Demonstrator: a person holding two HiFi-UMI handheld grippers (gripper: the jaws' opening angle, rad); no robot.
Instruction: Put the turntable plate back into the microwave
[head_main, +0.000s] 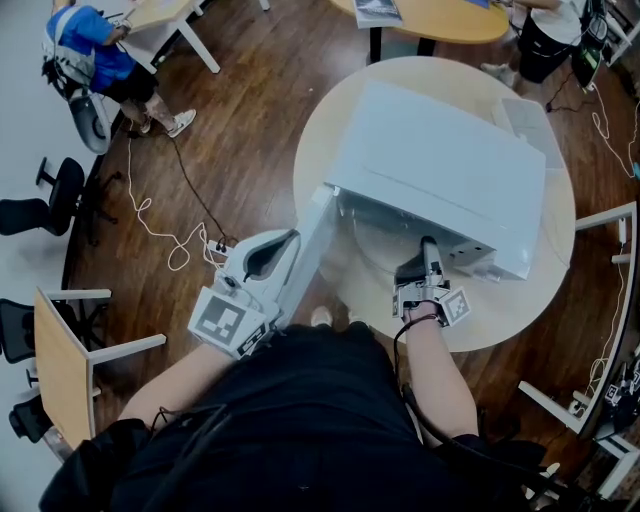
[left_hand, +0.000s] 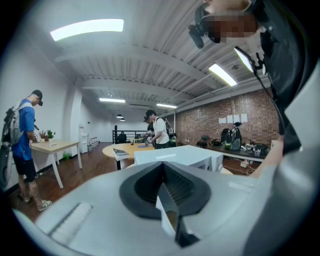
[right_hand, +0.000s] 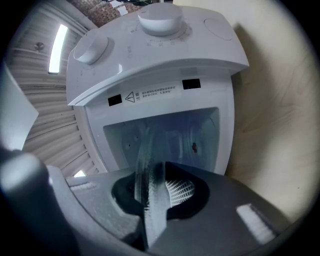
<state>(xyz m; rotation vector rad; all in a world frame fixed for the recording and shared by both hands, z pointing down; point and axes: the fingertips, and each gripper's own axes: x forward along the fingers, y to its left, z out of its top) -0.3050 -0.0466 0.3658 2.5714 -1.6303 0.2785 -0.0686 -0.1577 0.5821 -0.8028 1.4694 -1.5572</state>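
The microwave (head_main: 440, 170) sits on a round table (head_main: 520, 330) with its door (head_main: 312, 250) swung wide open towards the near left. The left gripper (head_main: 285, 245) is at the door's free edge. In its own view the jaws stand narrow, pinched on a thin white strip that I take to be that edge. The likely reason is to pin the door out of the way, so it cannot swing in while the other hand works at the opening.

The right gripper (right_hand: 155, 195) points level at the open cavity (right_hand: 200, 135), its jaws drawn close onto the near rim of the glass turntable plate (right_hand: 147, 170). Gripping by the rim leaves the whole disc free ahead of the jaws, so it can go in first and the gripper need not follow far inside.

In the head view the turntable plate shows as a faint clear disc at the mouth of the cavity, partly inside, left of the right gripper and just right of the door. It lies flat, faces up and down. Being round it has no long axis of its own. The line from the gripped rim to the far rim runs straight into the cavity, and the right gripper view sees it edge-on. The control knobs (right_hand: 160, 20) sit on the panel to the right of the opening. Whether the plate touches the cavity floor I cannot tell, and by my reading it is not yet seated
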